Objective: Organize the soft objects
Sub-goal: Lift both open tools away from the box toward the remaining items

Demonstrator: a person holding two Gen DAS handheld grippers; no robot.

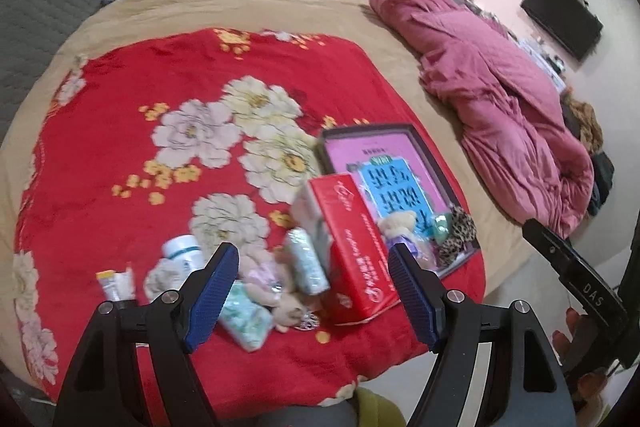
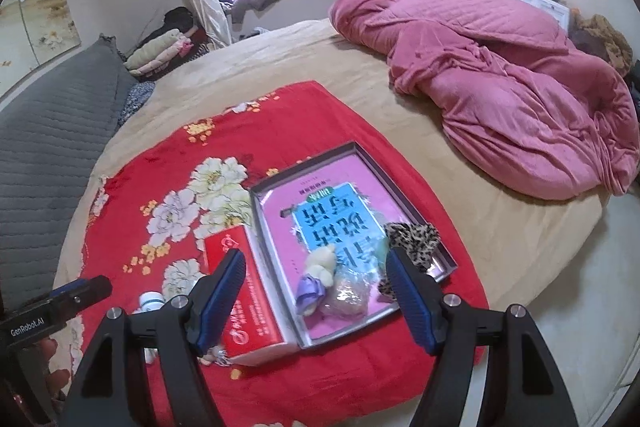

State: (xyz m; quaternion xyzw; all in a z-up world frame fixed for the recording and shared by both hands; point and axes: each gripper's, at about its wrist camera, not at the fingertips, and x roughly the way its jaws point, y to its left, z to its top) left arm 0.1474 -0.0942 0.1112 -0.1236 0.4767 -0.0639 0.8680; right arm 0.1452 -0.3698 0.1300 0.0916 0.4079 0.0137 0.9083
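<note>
Above the red blanket (image 1: pixel 120 131) — both claws, left (image 1: pixel 314 293) and right (image 2: pixel 316 303), tilted downward, spread apart, empty

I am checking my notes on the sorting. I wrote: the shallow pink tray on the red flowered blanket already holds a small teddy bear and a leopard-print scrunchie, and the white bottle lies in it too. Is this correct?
Not quite. The white bottle lies outside the tray, on the red flowered blanket, left of the red box; the left wrist view shows it. The teddy bear and leopard-print scrunchie are in the tray.
</note>
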